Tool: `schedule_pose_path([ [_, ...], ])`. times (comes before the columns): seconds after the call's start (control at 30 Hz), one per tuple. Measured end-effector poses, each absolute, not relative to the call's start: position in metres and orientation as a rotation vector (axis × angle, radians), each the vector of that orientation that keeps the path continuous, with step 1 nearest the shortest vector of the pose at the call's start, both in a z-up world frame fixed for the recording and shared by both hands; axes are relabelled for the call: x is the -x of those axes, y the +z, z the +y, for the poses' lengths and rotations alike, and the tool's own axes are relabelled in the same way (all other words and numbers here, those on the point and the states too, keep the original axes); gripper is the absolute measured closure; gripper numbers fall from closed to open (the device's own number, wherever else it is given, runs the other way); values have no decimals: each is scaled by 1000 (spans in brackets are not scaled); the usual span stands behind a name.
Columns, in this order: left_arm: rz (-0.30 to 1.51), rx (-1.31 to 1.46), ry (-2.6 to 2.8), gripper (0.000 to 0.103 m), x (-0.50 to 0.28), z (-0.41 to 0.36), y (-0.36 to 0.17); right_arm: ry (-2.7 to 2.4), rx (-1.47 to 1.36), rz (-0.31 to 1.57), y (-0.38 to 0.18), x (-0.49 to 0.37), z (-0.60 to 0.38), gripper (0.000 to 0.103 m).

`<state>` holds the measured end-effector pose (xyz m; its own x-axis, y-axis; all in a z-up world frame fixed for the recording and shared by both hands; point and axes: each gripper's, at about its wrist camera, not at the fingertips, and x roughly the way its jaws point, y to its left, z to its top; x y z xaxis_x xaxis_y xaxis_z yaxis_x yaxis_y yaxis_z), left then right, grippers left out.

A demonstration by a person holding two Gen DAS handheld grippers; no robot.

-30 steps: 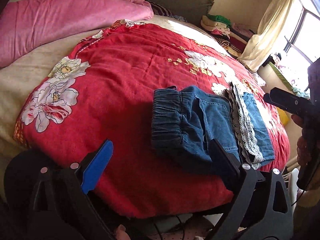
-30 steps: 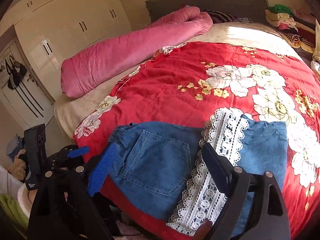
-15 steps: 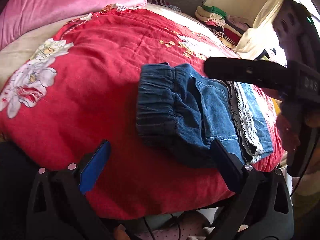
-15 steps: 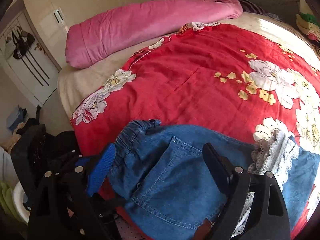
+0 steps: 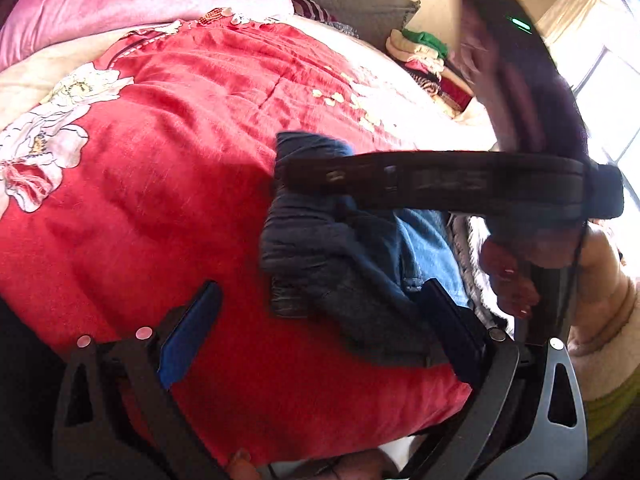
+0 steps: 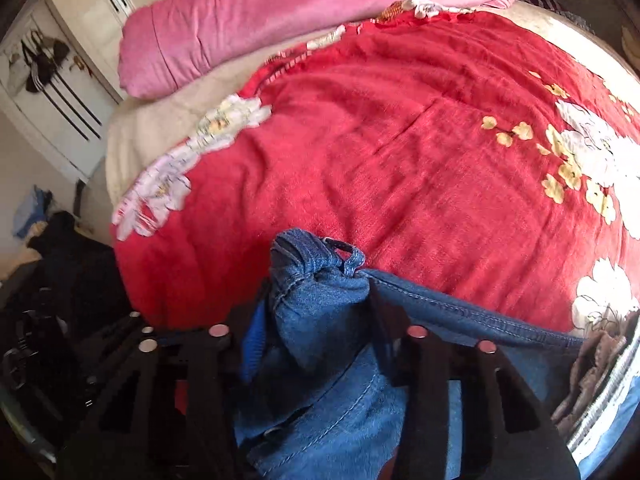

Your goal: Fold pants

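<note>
Pants [image 6: 320, 320]: denim, lying at the near edge of the red blanket [image 6: 400, 160] | your right gripper [image 6: 316, 344]: jaws closing with the bunched waistband between them | your left gripper [image 5: 320, 332]: gaping, empty, hovering beside the pants | step: taking hold for a fold | next: firm grip, then lift across.

The right gripper [image 6: 316, 320] has swung across to the waistband of the jeans [image 6: 320, 400]. Its jaws, wide a second ago, are closing with bunched denim between them.
</note>
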<state>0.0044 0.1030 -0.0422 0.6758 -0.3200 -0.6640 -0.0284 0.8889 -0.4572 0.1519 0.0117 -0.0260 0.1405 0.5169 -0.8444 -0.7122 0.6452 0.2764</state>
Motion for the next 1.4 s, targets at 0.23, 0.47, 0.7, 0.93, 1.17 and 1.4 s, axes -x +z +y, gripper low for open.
schedule_pose_path([
  [0.23, 812, 522, -268, 45, -21, 90, -29, 926, 45, 1048, 8, -154, -43, 71],
  [0.47, 772, 465, -314, 50, -29, 55, 2, 909, -77, 977, 35, -158, -98, 71],
  [0.7, 770, 377, -371, 50, -51, 1, 21, 867, -169, 921, 47, -165, -166, 71],
  [0.93, 786, 324, -418, 48, -69, -44, 20, 806, -275, 931, 29, -172, -233, 68],
  [1.17, 801, 297, -498, 40, -61, -74, 16, 732, -345, 945, 12, -163, -283, 61],
  [1.4, 832, 292, -578, 36, -46, -96, 9, 685, -354, 911, 24, -153, -305, 38],
])
